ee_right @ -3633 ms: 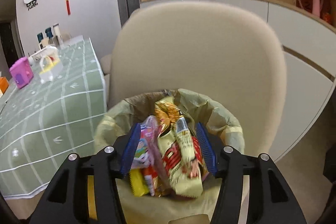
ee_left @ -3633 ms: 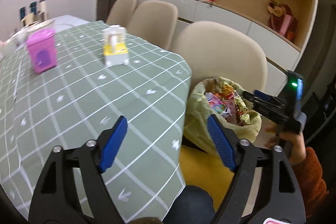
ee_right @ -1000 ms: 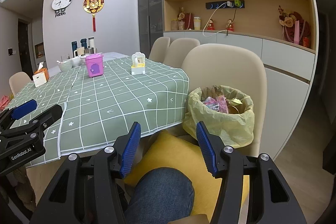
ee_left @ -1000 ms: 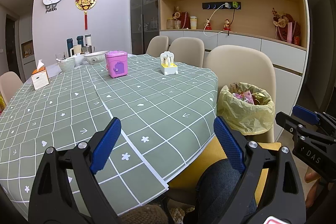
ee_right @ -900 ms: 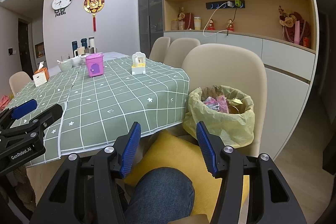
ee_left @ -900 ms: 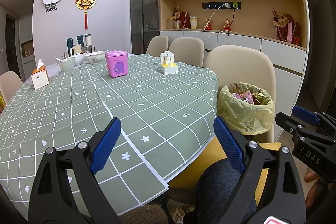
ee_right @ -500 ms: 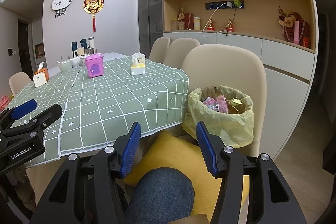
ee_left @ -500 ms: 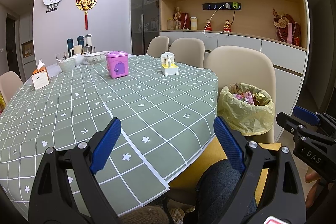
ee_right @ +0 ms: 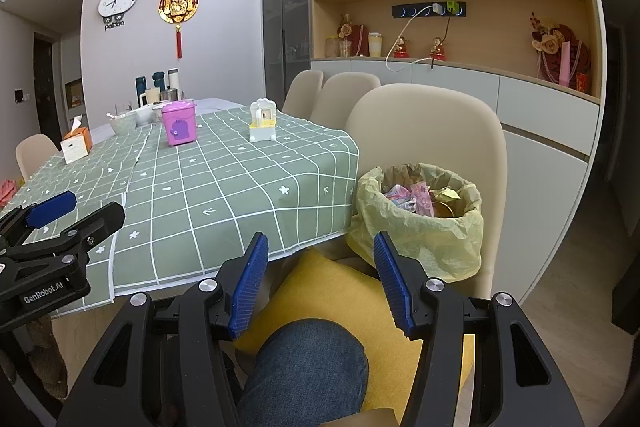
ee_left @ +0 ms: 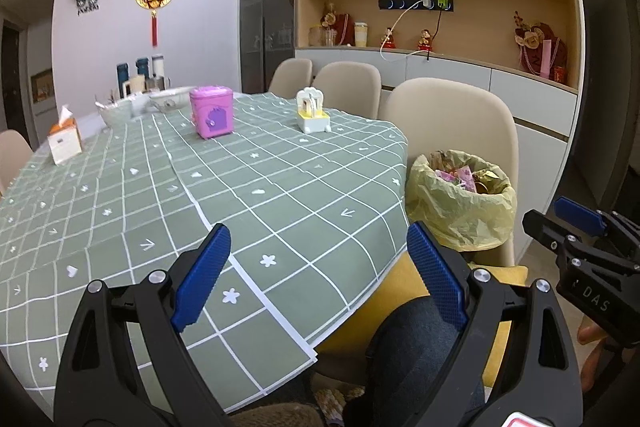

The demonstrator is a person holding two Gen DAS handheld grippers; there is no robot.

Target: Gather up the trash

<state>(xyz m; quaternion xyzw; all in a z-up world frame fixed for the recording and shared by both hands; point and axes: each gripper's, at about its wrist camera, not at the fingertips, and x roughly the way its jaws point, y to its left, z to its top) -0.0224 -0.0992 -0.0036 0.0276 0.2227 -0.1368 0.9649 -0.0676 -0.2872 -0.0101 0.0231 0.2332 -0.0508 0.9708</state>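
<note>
The trash bin (ee_right: 418,223), lined with a yellow bag and already holding wrappers (ee_right: 408,197), sits on the seat of a beige chair (ee_right: 424,131), just past the near right corner of the table (ee_right: 240,183). We find no loose trash on the green checked cloth; what stands there looks like household ware, a pink box (ee_right: 179,123) and a small white-and-yellow holder (ee_right: 262,125) toward the far edge, a tissue box (ee_right: 76,145) and bowls at the far left end.

Our right gripper (ee_right: 320,283) has its jaws wide apart with nothing between them, and the bin lies just ahead of it, slightly to its right. Our left gripper (ee_left: 316,279) is likewise spread wide and empty, hanging over the near edge of the table; from it the bin is off to the right, beyond the table corner. So the right hand is the nearer to the bin, the left the nearer to the tabletop.

The bin is round, so it offers no long axis to line up with. We judge the collecting largely done, since nothing more to gather shows; a knee (ee_right: 308,367) in jeans and a yellow cushion (ee_right: 340,291) lie below the grippers.
</note>
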